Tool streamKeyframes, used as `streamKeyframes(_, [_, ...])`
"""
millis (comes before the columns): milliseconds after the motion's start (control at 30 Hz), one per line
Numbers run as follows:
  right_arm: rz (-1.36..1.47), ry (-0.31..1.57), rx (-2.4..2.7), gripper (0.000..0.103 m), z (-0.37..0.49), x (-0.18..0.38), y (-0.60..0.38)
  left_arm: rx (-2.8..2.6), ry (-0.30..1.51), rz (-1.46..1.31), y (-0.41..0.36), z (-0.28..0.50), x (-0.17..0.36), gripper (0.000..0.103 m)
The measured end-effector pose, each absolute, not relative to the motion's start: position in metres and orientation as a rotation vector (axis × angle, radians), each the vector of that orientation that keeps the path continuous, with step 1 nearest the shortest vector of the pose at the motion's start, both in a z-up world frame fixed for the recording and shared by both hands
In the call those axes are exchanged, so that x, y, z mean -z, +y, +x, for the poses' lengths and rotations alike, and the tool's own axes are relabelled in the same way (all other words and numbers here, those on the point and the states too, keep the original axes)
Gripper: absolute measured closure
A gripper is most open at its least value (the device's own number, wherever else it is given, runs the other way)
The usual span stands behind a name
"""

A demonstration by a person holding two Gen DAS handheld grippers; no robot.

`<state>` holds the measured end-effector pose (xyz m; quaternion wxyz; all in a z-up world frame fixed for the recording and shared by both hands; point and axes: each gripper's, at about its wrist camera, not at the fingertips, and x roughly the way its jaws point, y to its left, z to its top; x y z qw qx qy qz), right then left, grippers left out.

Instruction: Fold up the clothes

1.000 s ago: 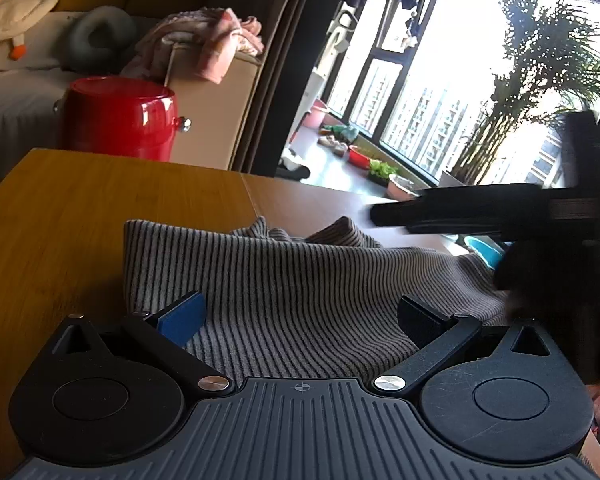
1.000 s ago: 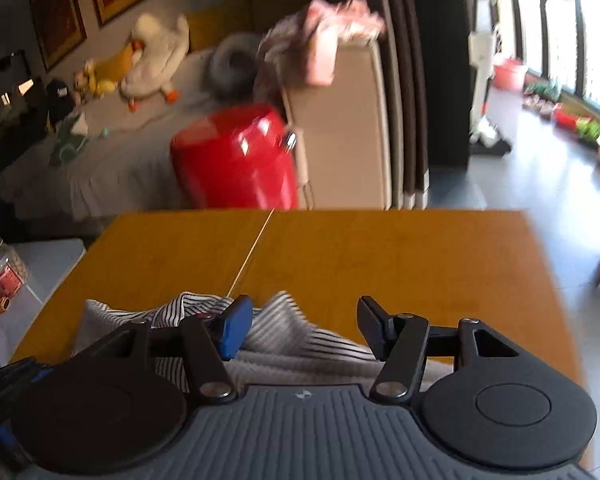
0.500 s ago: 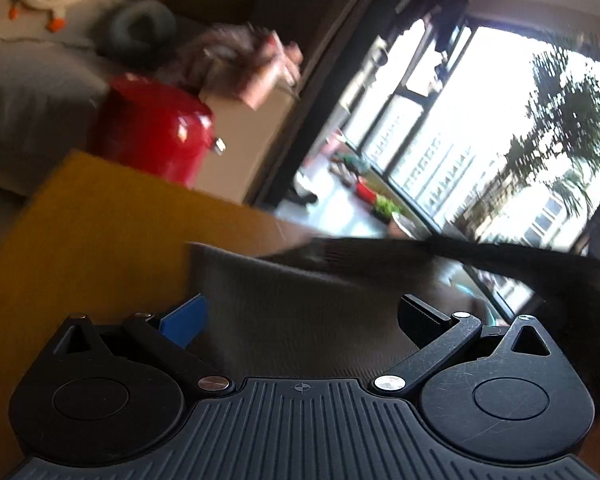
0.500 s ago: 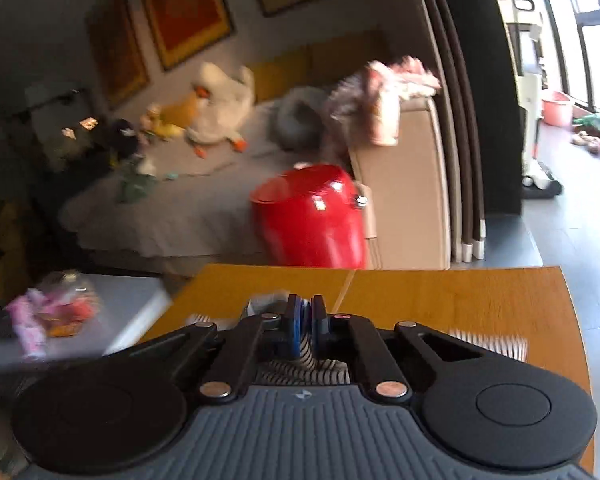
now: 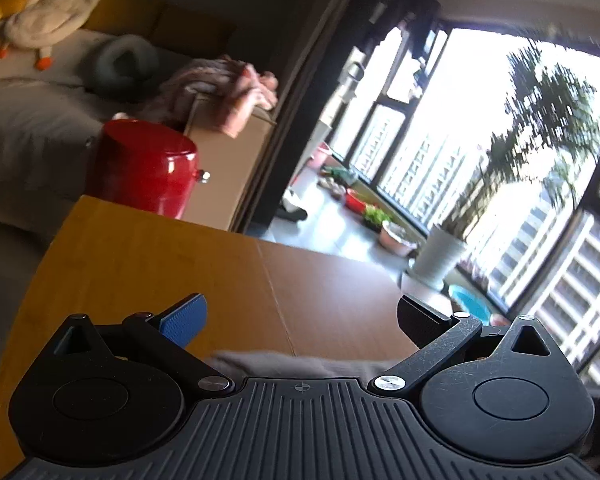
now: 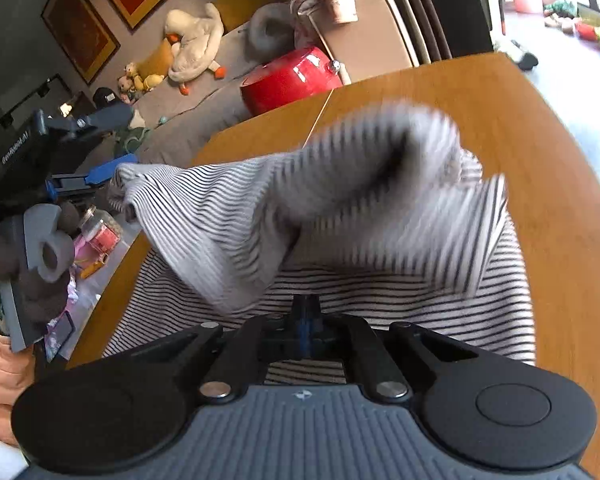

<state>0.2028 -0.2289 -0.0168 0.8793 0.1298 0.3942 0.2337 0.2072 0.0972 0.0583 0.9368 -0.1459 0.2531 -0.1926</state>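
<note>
A grey-and-white striped garment [image 6: 340, 216] lies bunched on the wooden table [image 6: 560, 184], one part lifted and blurred in mid-air. My right gripper [image 6: 306, 312] is shut on the garment's near edge and holds it up. My left gripper [image 5: 300, 312] is open and empty above the table; only a blurred strip of the garment [image 5: 292, 362] shows just below its fingers. In the right wrist view the left gripper [image 6: 88, 178] sits at the far left, beside the garment's left end.
A red pot-shaped stool [image 5: 144, 168] stands beyond the table's far edge, with a sofa and plush duck [image 5: 48, 20] behind. A cardboard box with pink cloth [image 5: 228, 120] is beside it. Windows and potted plants [image 5: 436, 256] are at right.
My right gripper closed on the striped garment and lifted it, flipping a part through the air. My left gripper rose and drew back, so the garment dropped almost out of its view.
</note>
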Motion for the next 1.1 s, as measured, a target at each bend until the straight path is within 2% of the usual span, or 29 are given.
streamKeyframes(33, [0.227, 0.811, -0.493, 0.099, 0.199, 0.011, -0.226, 0.399, 0.522, -0.274, 0.092, 0.205, -0.057, 0.003])
streamKeyframes(100, [0.179, 0.782, -0.562, 0.098, 0.191, -0.005, -0.221, 0.401, 0.550, -0.229, 0.085, 0.203, -0.050, 0.027])
streamKeyframes(133, [0.166, 0.759, -0.603, 0.097, 0.186, -0.015, -0.221, 0.395, 0.567, -0.203, 0.082, 0.202, -0.047, 0.030])
streamKeyframes(200, [0.143, 0.704, -0.666, 0.087, 0.177, -0.036, -0.222, 0.396, 0.597, -0.167, 0.078, 0.198, -0.039, 0.034])
streamKeyframes(233, [0.145, 0.668, -0.675, 0.084, 0.172, -0.045, -0.223, 0.400, 0.613, -0.150, 0.077, 0.195, -0.035, 0.034])
streamKeyframes(300, [0.156, 0.603, -0.670, 0.066, 0.168, -0.059, -0.226, 0.406, 0.647, -0.104, 0.073, 0.188, -0.027, 0.034])
streamKeyframes(367, [0.158, 0.572, -0.632, 0.053, 0.171, -0.061, -0.228, 0.424, 0.688, -0.052, 0.068, 0.179, -0.018, 0.032])
streamKeyframes(467, [0.128, 0.659, -0.499, 0.051, 0.195, -0.031, -0.227, 0.454, 0.717, -0.018, 0.070, 0.169, -0.013, 0.023])
streamKeyframes(533, [0.111, 0.733, -0.427, 0.056, 0.207, -0.006, -0.232, 0.465, 0.727, -0.044, 0.076, 0.164, -0.016, 0.021])
streamKeyframes(667, [0.125, 0.700, -0.431, 0.056, 0.198, -0.001, -0.236, 0.414, 0.715, -0.178, 0.101, 0.163, -0.031, 0.008])
streamKeyframes(833, [0.182, 0.693, -0.419, 0.054, 0.195, -0.017, -0.246, 0.342, 0.764, -0.344, 0.127, 0.184, -0.028, 0.008])
streamKeyframes(900, [0.206, 0.655, -0.376, 0.042, 0.189, -0.028, -0.254, 0.358, 0.808, -0.402, 0.130, 0.192, -0.019, 0.008])
streamKeyframes(933, [0.219, 0.638, -0.355, 0.040, 0.187, -0.032, -0.261, 0.371, 0.828, -0.419, 0.130, 0.195, -0.014, 0.008])
streamKeyframes(1000, [0.233, 0.630, -0.294, 0.025, 0.187, -0.038, -0.272, 0.387, 0.843, -0.411, 0.125, 0.200, -0.008, 0.008])
streamKeyframes(1100, [0.248, 0.680, -0.235, 0.024, 0.191, -0.027, -0.288, 0.413, 0.851, -0.408, 0.119, 0.208, -0.004, 0.008])
